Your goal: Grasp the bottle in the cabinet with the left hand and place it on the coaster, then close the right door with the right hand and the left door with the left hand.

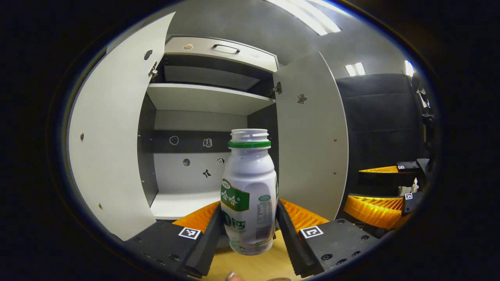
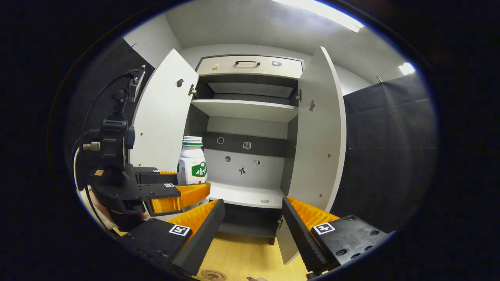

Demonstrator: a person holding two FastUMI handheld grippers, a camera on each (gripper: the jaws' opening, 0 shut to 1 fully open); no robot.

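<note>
A white plastic bottle with a green neck ring and a green label is held upright in front of the cabinet, outside its lower compartment and above a pale wooden tabletop. It is pinched between the two ridged fingers of the left gripper, which press on its lower body from either side. The bottle's threaded mouth is uncapped, and its body is smooth and rounded, waisted below the shoulder.

In the right gripper view the same bottle is seen in front of the cabinet's left door, clamped in the left gripper. The right gripper is held in front of the cabinet with its jaws spread wide and nothing between them.

The grasp and the removal from the cabinet are judged done. Left to do: setting the bottle down on the coaster, a round disc partly seen on the tabletop below the cabinet, then shutting both doors. The left door and the right door stand swung open.

The cabinet is made of flat matt white panels with dark inner side walls, a white shelf across the middle and small stickers on its back wall. Above the cabinet's opening a drawer front carries a dark handle.
</note>
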